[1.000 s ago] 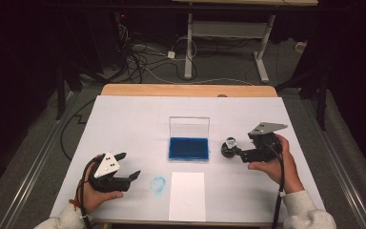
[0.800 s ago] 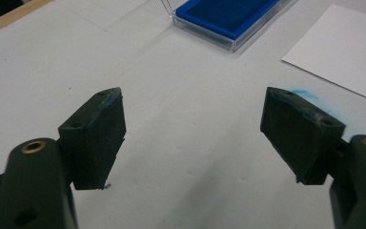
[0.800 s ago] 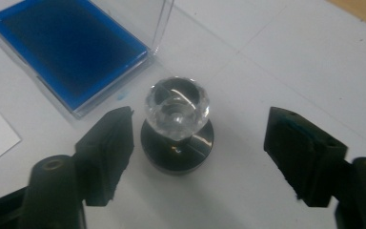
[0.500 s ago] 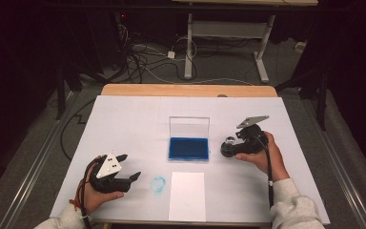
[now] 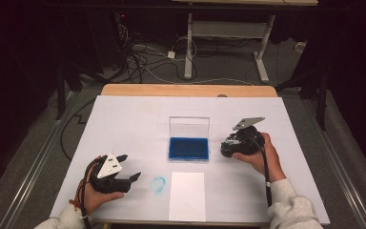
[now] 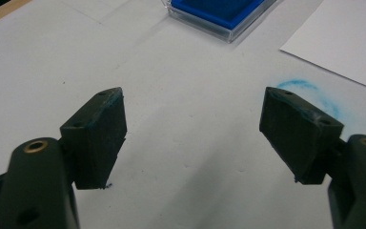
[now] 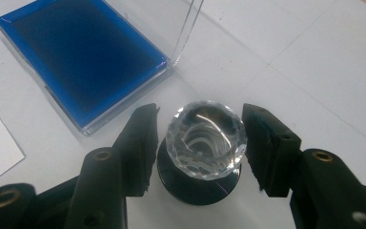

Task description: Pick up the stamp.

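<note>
The faceted clear stamp (image 7: 205,140) (on a black base) stands just right of the open blue ink pad (image 5: 188,148), between the right gripper's (image 7: 198,143) parted jaws, neither visibly touching, while the left gripper (image 6: 193,136) gapes wide over the white table (image 5: 124,124) nearer the person.

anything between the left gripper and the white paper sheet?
Yes: a smudged blue ink ring on the table cover, between the left gripper and the paper sheet, in the high view.

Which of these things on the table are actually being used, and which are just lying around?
In use:
- stamp with a faceted clear knob, between the right gripper jaws
- open blue ink pad
- white sheet of paper

Lying about:
- blue ink smudge
- cables on the floor
- left gripper, open and idle
</note>
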